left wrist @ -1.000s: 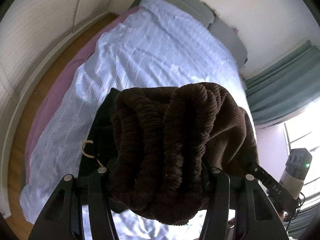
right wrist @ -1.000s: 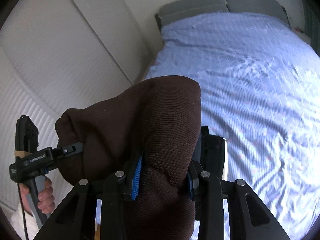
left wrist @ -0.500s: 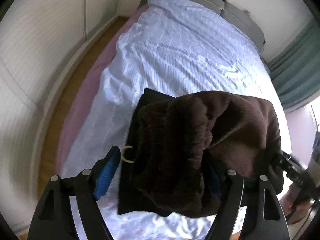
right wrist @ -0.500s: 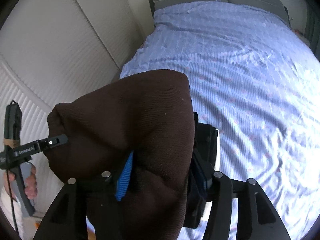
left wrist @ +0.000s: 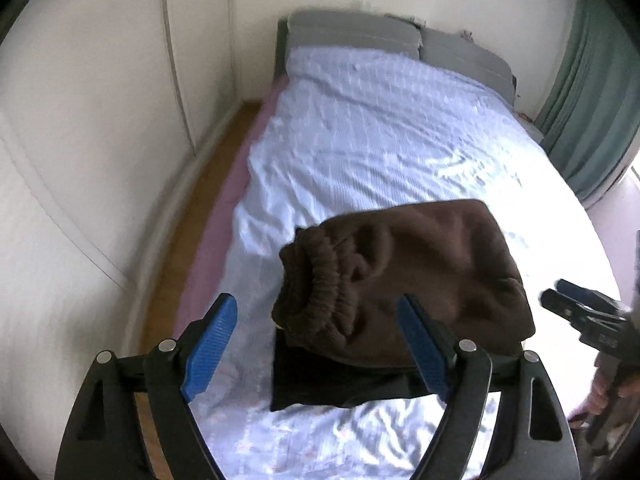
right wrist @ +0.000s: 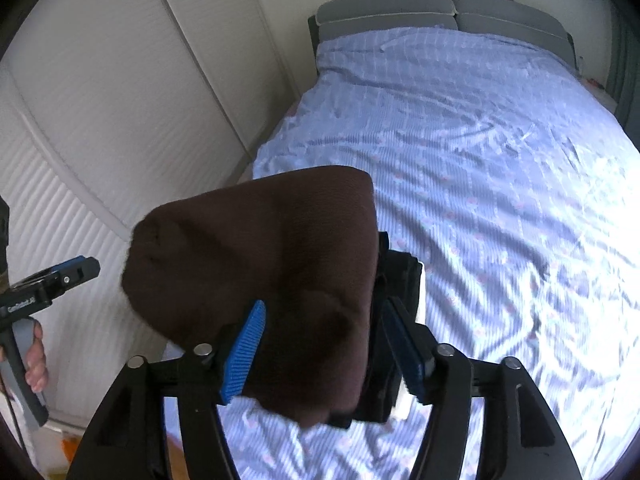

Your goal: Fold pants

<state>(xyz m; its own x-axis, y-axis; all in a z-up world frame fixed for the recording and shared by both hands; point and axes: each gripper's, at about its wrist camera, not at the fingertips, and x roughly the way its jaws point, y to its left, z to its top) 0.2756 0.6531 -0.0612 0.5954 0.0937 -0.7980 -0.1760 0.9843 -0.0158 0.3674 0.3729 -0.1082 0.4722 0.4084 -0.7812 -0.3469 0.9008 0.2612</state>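
Observation:
The folded dark brown pants (left wrist: pixel 404 280) lie in a bundle on top of a folded black garment (left wrist: pixel 320 384) near the foot of the bed. My left gripper (left wrist: pixel 316 344) is open and empty, pulled back from the elastic waistband end. My right gripper (right wrist: pixel 320 344) is open, its blue pads (right wrist: pixel 244 356) standing either side of the brown pants (right wrist: pixel 260 264) without pinching them. The other gripper shows at the edge of each view: the right one in the left wrist view (left wrist: pixel 580 312), the left one in the right wrist view (right wrist: pixel 52 280).
The bed (left wrist: pixel 380 140) has a wrinkled light blue sheet and grey pillows (left wrist: pixel 352 32) at its head. White wardrobe doors (right wrist: pixel 100 100) and a strip of wooden floor (left wrist: pixel 192 216) run along its left side. Green curtains (left wrist: pixel 592 92) hang at the right.
Both grippers opened and let go of the brown pants, which dropped onto the black garment. Both grippers then drew back from the bundle.

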